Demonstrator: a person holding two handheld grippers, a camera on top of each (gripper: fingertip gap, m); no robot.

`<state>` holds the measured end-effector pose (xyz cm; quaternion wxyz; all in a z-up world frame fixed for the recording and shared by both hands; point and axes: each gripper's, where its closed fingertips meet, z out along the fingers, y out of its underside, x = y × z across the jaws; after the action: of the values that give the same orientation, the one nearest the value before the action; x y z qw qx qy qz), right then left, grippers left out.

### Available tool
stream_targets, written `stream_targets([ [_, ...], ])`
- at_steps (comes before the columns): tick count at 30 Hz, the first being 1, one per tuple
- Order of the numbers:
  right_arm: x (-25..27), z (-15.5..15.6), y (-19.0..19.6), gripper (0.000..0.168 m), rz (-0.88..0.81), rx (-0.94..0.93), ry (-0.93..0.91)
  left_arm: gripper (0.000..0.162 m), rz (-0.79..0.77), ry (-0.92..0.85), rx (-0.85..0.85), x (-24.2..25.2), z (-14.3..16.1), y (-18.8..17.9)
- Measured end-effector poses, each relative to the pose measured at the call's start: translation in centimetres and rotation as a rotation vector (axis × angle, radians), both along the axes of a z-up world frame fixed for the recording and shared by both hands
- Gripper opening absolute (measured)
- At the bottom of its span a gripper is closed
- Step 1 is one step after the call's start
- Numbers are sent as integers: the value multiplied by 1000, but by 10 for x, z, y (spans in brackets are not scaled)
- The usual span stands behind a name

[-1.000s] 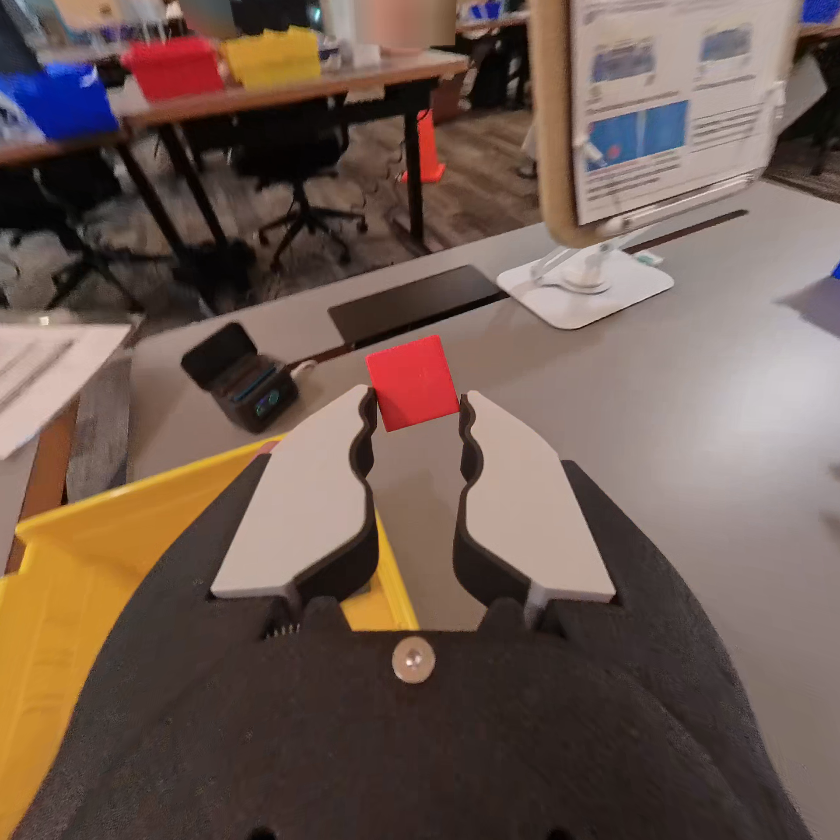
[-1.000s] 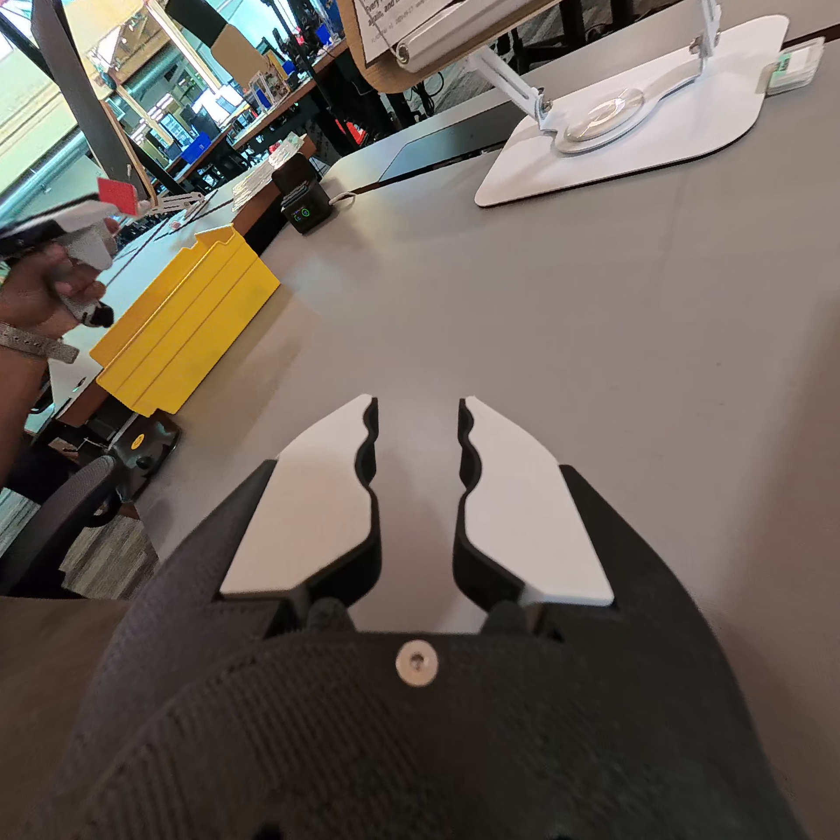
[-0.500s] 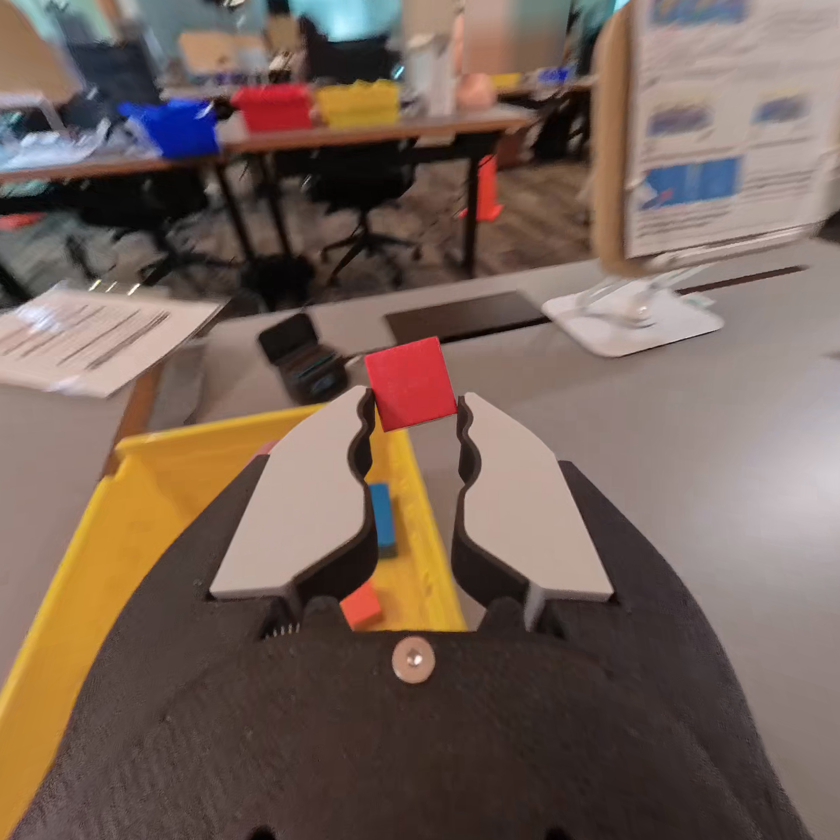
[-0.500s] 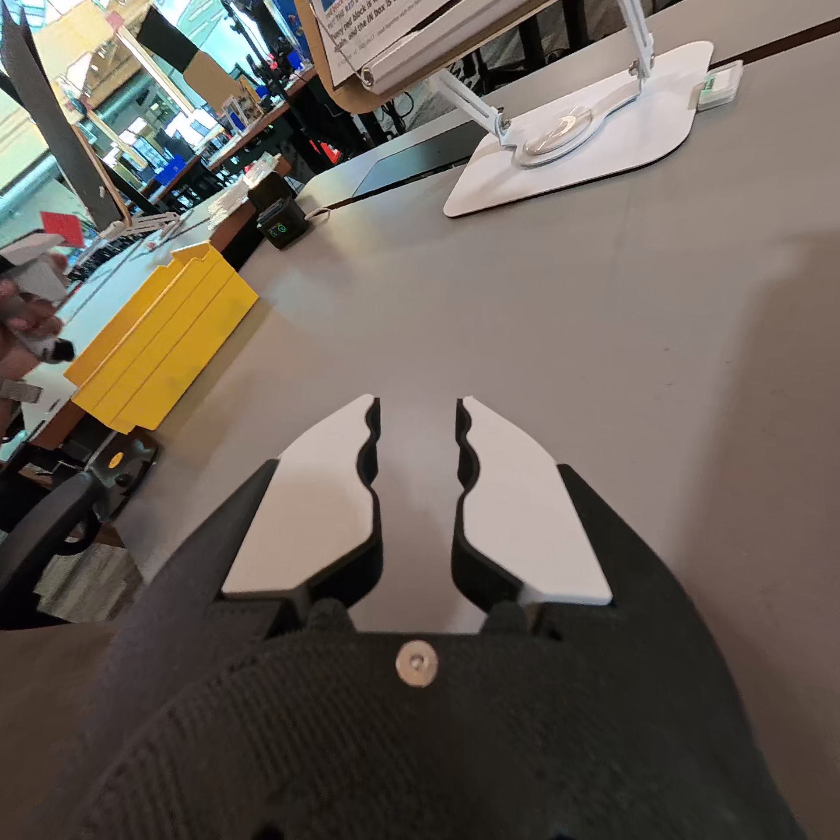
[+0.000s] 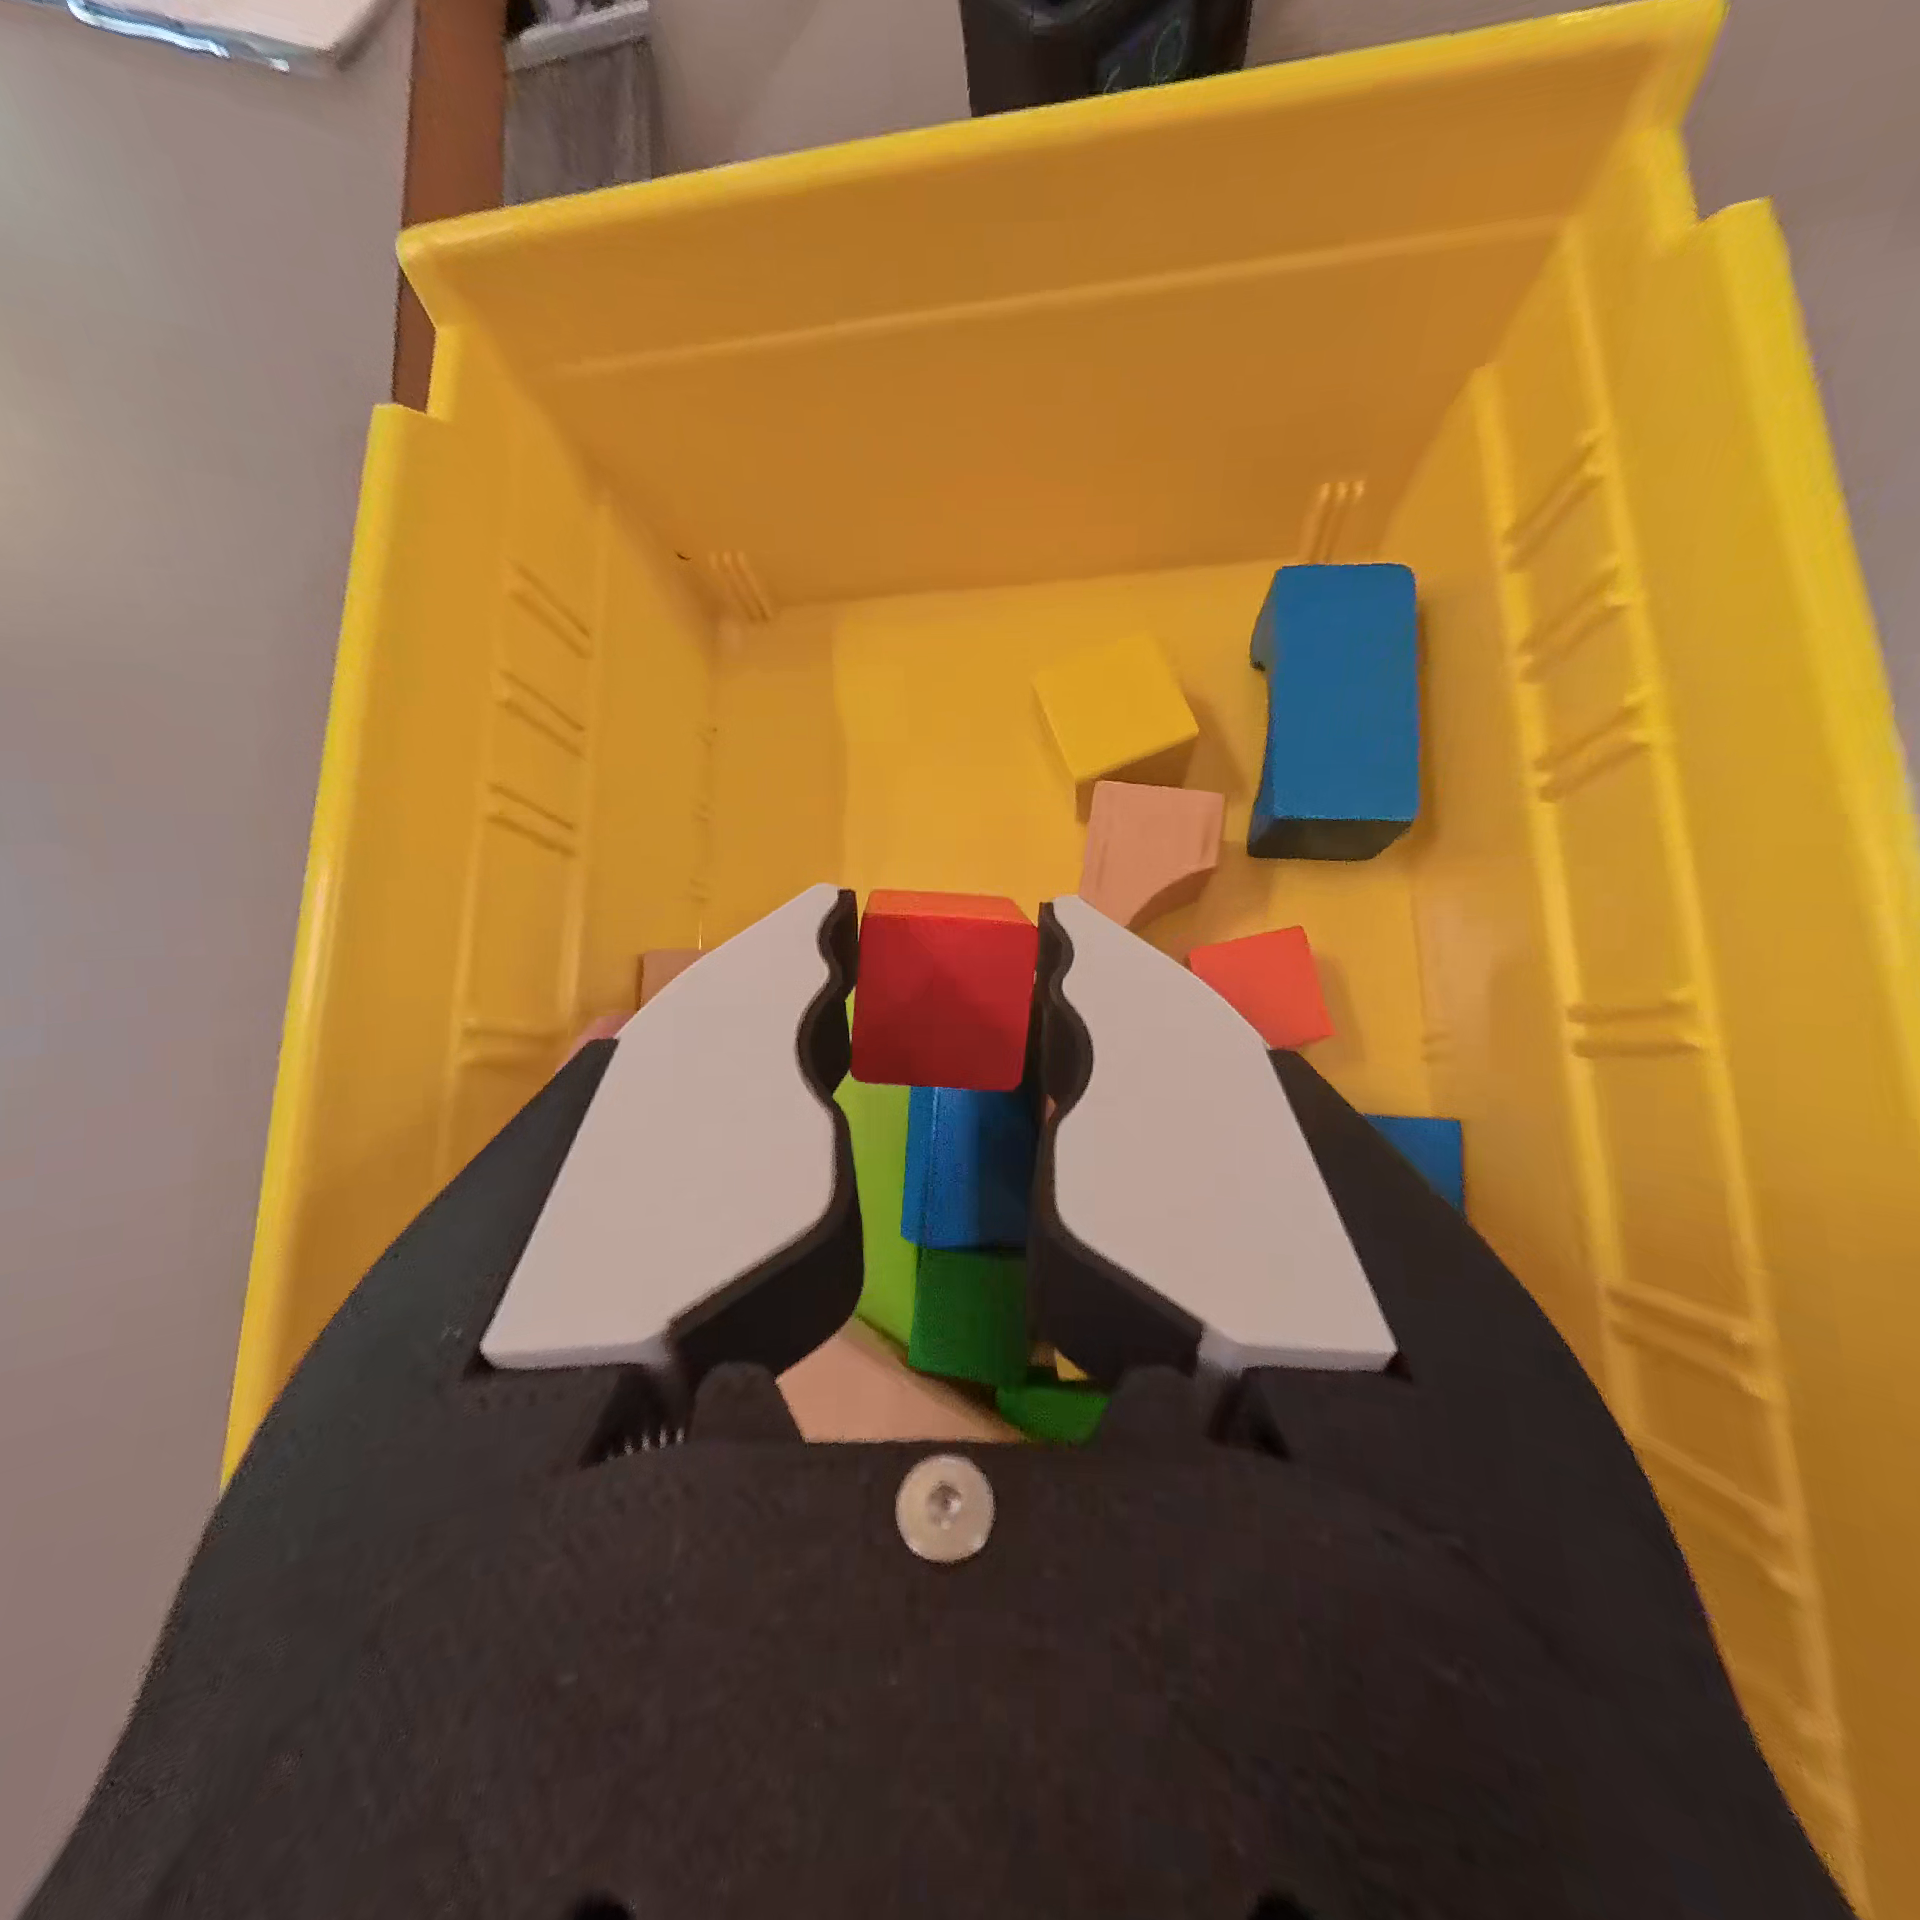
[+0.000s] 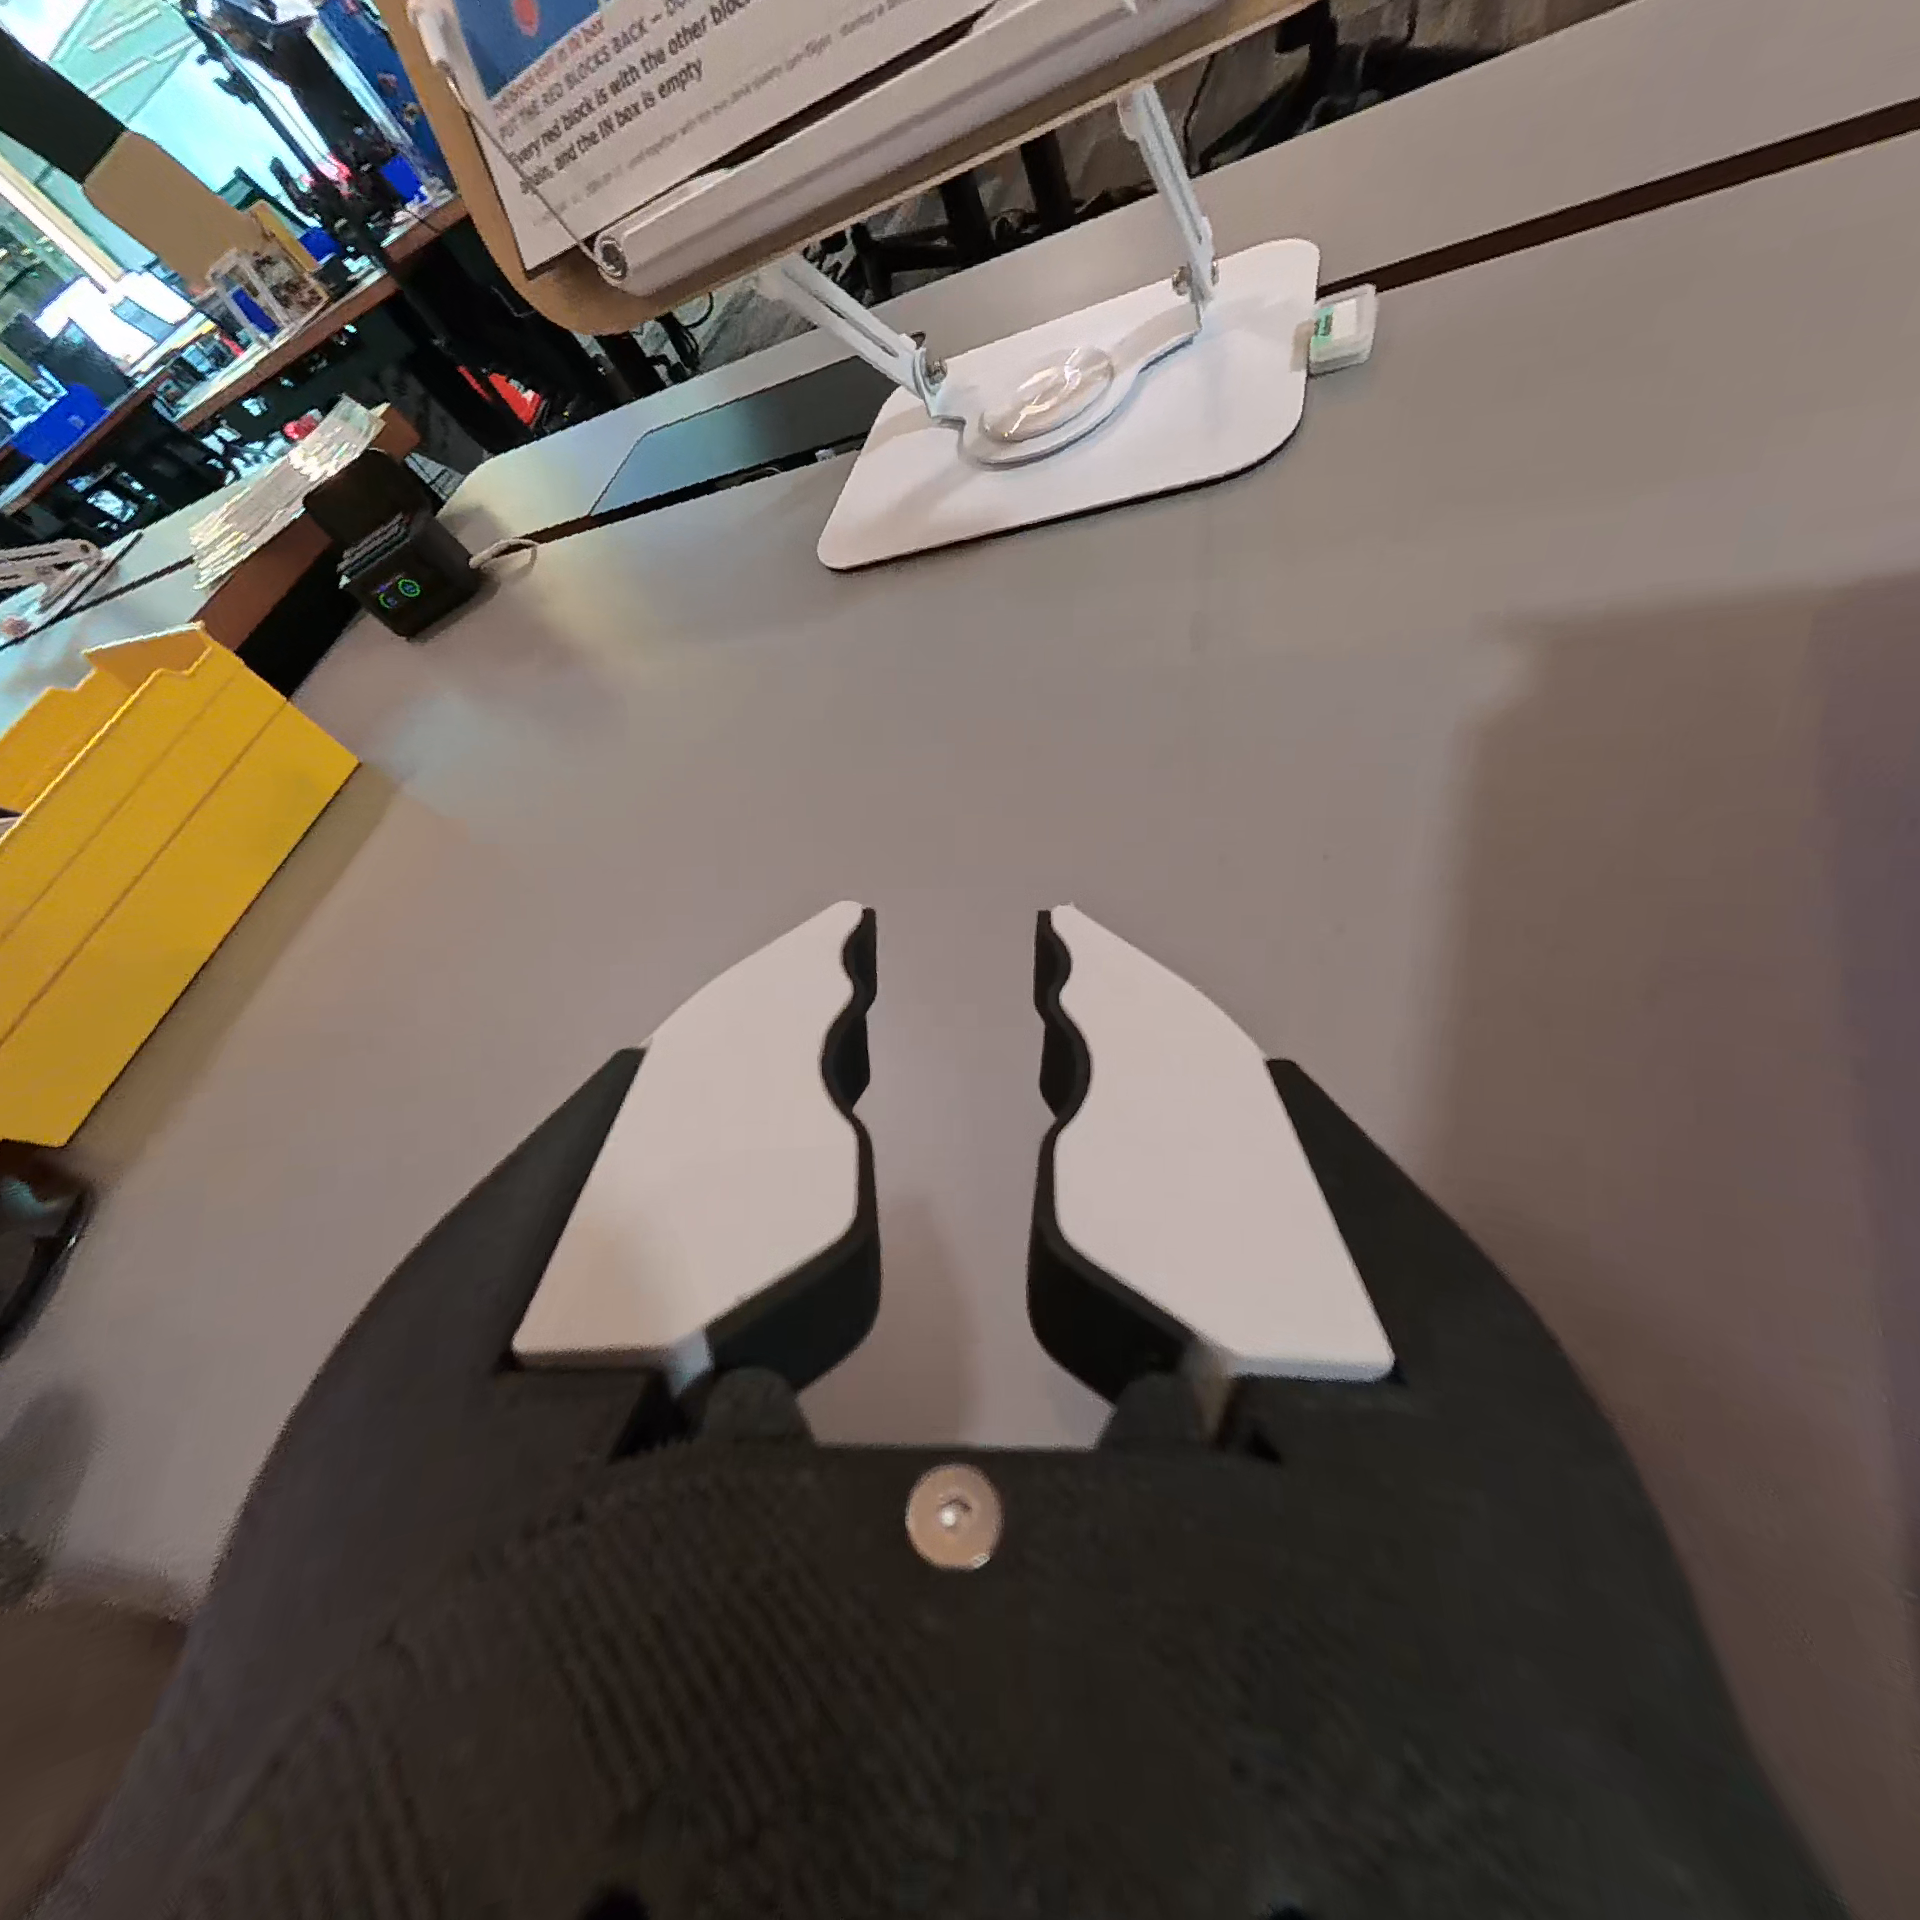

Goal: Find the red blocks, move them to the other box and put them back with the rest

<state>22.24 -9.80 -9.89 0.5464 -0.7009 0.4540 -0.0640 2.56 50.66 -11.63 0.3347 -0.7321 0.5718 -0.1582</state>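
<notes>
One red cube [image 5: 943, 992] is pinched in the left gripper [image 5: 943, 935] fingers, hanging over the yellow bin [image 5: 987, 343] full of mixed blocks. Right gripper [image 6: 956, 925] just hovers above the grey surface [image 6: 1143, 727], fingers spread, holding nothing.

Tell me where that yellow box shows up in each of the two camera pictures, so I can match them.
Left wrist view: the yellow box fills most of the picture, seen from above, with the left gripper holding a red block over the loose blocks inside.
Right wrist view: only its outer wall shows, at the left edge, standing on the grey table.
Shared landmark: the small black device just beyond the box.
</notes>
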Motion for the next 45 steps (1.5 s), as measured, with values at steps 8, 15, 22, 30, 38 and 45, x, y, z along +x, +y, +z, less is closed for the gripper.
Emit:
stream_targets([
  [8, 0, 3, 36, 29, 8, -73, 18, 33, 35, -19, -128, 3, -15, 16],
  [15, 9, 11, 81, 29, 72, -120, 14, 55, -3, -207, -186, -21, 16, -5],
  [22, 9, 15, 132, 30, 214, -186, -39, 50, -283, -161, -348, -54, 17, -78],
  [30, 6, 18, 140, 28, 242, -186, -60, 42, -436, 63, -316, -52, -17, -106],
  [38, 11, 16, 111, 27, 152, -144, -21, 23, -398, 189, -280, -49, -41, -97],
  [45, 17, 18, 112, 27, 150, -40, 18, 23, -259, 19, -223, -48, 7, -72],
])
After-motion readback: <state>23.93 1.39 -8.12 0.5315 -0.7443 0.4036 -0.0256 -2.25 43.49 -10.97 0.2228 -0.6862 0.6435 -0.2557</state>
